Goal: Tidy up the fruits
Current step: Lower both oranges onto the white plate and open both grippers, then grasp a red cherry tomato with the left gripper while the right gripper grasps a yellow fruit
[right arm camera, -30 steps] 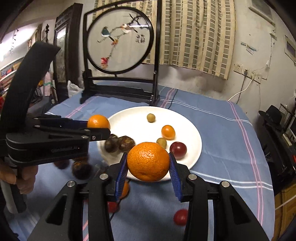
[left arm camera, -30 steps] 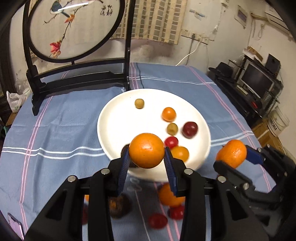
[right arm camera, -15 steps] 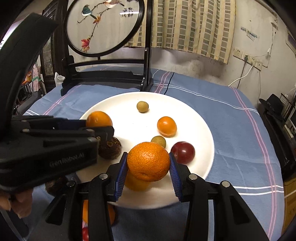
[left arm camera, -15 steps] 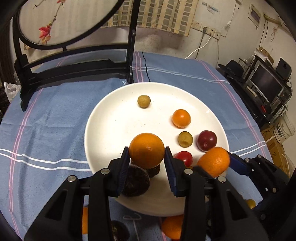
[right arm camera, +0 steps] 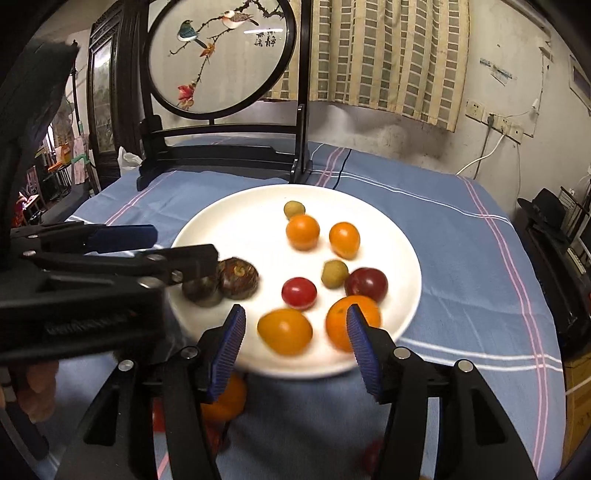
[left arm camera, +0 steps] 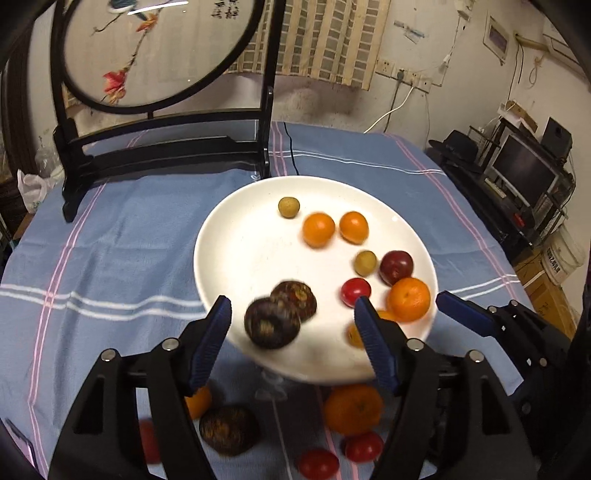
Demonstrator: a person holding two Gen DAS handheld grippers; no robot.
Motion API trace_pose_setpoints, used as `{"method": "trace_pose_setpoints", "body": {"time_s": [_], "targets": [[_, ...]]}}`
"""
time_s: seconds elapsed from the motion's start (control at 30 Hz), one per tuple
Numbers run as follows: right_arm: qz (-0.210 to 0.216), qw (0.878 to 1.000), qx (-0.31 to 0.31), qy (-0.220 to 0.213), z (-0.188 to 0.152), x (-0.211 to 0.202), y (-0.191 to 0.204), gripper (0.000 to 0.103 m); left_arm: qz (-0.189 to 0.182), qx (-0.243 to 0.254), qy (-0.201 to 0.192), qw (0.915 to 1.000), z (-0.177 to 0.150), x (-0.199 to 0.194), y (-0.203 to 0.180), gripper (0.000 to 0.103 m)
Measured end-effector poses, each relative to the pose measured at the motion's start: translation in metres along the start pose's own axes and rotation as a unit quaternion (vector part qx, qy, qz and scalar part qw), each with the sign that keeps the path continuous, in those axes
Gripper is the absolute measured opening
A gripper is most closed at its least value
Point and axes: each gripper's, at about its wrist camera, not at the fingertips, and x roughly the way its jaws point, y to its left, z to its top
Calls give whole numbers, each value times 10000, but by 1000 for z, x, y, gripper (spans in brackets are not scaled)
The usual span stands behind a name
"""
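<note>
Both left gripper (left arm camera: 291, 325) and right gripper (right arm camera: 295, 339) empty with fingers wide apart over white plate (left arm camera: 236, 251), round oranges (left arm camera: 318, 229) sitting inside, could roll off onto desk (left arm camera: 122, 236) if bumped.

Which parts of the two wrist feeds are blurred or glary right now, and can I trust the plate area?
Left wrist: the near dark fruit and the plate front rim smear with motion; far fruits are sharp; glare streaks the round screen.
Right wrist: the big orange and yellow fruit near the edge are soft.
Both views: fisheye bends the edges.
</note>
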Motion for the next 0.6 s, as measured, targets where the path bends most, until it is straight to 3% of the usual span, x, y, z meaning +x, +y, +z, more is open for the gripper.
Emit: {"method": "trace_pose_setpoints", "body": {"time_s": [0.1,0.2,0.6], "targets": [[46,10000,11,-2,-8,-13,-1,59,-51,-40,-19,10000,-13,-14,2,68],[77,9999,57,-43,-19,-29,-4,68,-31,-12,-62,10000,-26,-28,4,69],[161,9998,136,28,-75,-78,-9,71,-79,-118,-112,9998,-97,-71,25,73]]}}
